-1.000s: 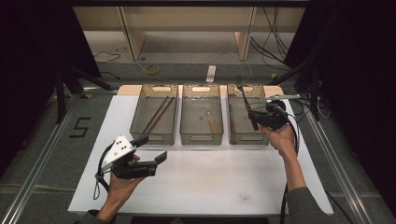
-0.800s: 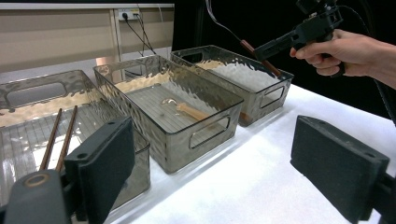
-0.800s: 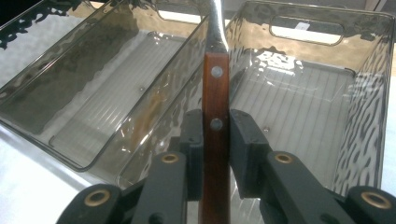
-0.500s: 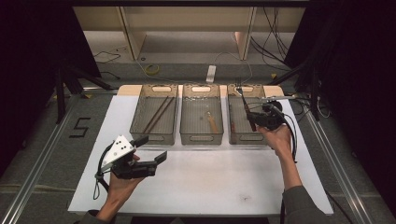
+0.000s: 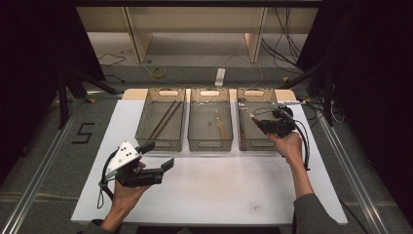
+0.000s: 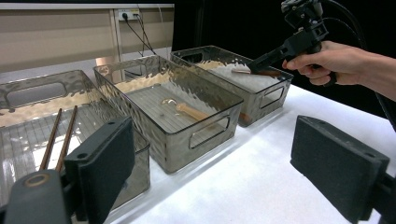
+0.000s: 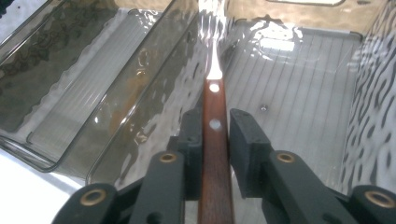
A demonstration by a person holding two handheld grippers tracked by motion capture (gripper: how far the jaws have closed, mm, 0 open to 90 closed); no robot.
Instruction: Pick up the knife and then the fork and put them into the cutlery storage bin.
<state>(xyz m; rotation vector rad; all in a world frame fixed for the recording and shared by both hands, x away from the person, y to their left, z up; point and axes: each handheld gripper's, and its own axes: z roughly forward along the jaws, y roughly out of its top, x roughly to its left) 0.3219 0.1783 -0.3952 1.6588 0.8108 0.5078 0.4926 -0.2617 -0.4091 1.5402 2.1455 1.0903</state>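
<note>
My right gripper (image 5: 254,117) hovers over the right clear bin (image 5: 245,144) with a fork (image 5: 245,108) between its pads. The fork (image 7: 214,100) has a brown wooden handle with two rivets and a metal head that points at the bin's far wall. Its jaws have just been opening a little, and the handle still sits between the pads (image 7: 245,135), held level above the bin floor. My left gripper (image 5: 157,154) stands open over the white table (image 5: 219,195), near the front left, with nothing between its fingers (image 6: 102,163).
Three clear bins stand side by side at the back of the table. The left bin (image 5: 141,127) holds a pair of chopsticks (image 5: 164,119). In the middle bin (image 5: 209,145) lies a wooden-handled utensil (image 5: 221,127). Cables trail off the table's right side.
The right gripper with the fork has shifted slightly over the right bin. The left gripper has stayed in place.
</note>
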